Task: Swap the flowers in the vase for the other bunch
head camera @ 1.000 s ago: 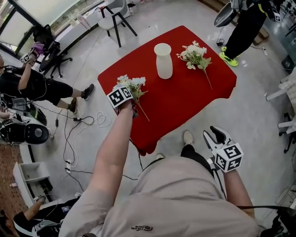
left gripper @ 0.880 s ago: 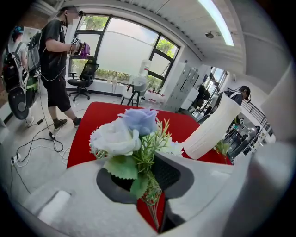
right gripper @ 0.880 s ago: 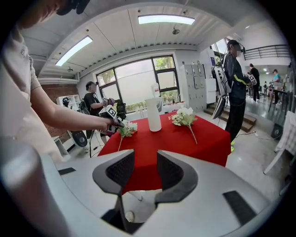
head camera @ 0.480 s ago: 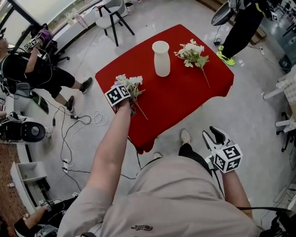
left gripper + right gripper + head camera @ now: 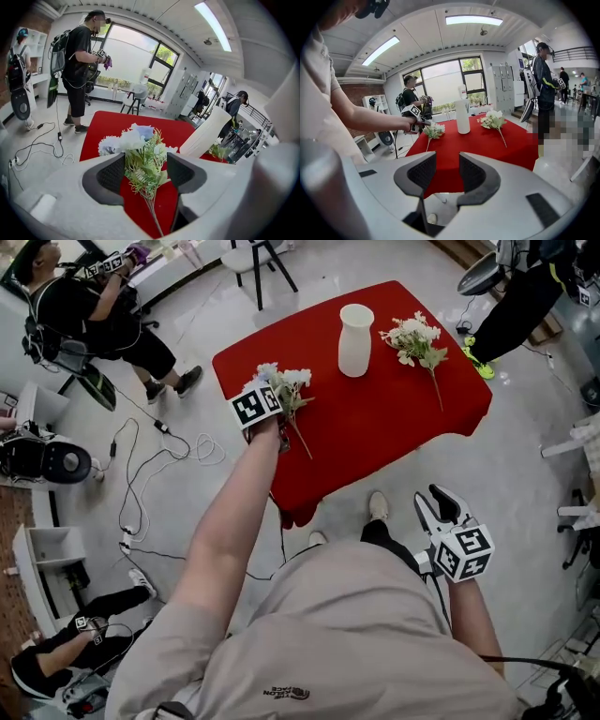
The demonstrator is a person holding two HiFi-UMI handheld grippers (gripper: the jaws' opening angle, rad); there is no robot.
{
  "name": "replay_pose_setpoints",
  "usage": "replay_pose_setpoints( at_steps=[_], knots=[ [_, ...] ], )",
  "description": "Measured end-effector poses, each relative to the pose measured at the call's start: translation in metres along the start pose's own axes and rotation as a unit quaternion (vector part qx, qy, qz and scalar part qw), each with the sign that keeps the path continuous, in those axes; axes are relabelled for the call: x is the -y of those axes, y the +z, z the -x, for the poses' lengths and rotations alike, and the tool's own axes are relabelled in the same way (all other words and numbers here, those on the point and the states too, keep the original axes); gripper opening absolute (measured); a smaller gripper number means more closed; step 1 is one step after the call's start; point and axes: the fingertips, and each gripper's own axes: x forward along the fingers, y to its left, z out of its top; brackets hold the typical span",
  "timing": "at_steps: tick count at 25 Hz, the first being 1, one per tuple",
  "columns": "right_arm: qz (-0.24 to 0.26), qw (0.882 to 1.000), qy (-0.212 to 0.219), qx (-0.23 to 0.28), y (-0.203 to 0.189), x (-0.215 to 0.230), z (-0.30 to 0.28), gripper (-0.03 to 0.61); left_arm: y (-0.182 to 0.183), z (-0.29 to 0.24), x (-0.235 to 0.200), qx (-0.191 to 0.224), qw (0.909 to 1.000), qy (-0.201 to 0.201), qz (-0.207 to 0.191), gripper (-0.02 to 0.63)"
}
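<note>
On the surface (image 5: 375,427) before me the vase (image 5: 355,327) stands at upper centre of the head view; one bunch (image 5: 417,337) lies just right of it, the other bunch (image 5: 284,390) near the surface's left edge.

Bright, even daylight enters through the far windows (image 5: 124,49), supplemented by ceiling strip lights (image 5: 473,20). Shadows are soft. Both gripper views show fisheye bending, dark vignetted corners and slight near-field blur.

flower bunch (image 5: 139,159) loose between just-opened jaws
</note>
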Motion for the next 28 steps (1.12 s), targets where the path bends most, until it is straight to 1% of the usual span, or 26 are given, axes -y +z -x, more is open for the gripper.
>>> replay_pose_setpoints(
  at_steps=[7, 12, 14, 17, 21, 23, 25, 28],
  knots=[
    [0.014, 1.0, 0.023, -0.006, 0.003, -0.013, -0.012, 0.156, 0.011, 0.032, 0.021, 0.014, 0.9992, -0.038, 0.001, 0.264],
    [0.025, 0.999, 0.041, -0.005, 0.004, -0.03, -0.022, 0.156, 0.012, 0.059, 0.021, 0.026, 0.9986, -0.046, -0.009, 0.264],
    [0.029, 0.998, 0.049, -0.004, 0.006, -0.038, -0.027, 0.157, 0.015, 0.069, 0.021, 0.03, 0.9982, -0.052, -0.006, 0.264],
    [0.032, 0.998, 0.06, -0.005, 0.007, -0.047, -0.034, 0.156, 0.021, 0.085, 0.033, 0.037, 0.9963, -0.077, 0.0, 0.264],
    [0.029, 0.997, 0.07, -0.012, 0.001, -0.053, -0.039, 0.156, 0.02, 0.105, 0.066, 0.037, 0.9924, -0.116, -0.021, 0.264],
    [0.027, 0.997, 0.068, -0.011, 0.002, -0.048, -0.039, 0.156, 0.019, 0.107, 0.091, 0.033, 0.9892, -0.14, -0.03, 0.264],
    [0.022, 0.998, 0.061, -0.007, 0.004, -0.042, -0.036, 0.156, 0.017, 0.109, 0.123, 0.025, 0.9845, -0.168, -0.043, 0.264],
    [0.016, 0.999, 0.046, -0.003, 0.004, -0.029, -0.032, 0.156, 0.014, 0.11, 0.172, 0.018, 0.9756, -0.206, -0.075, 0.264]
  ],
)
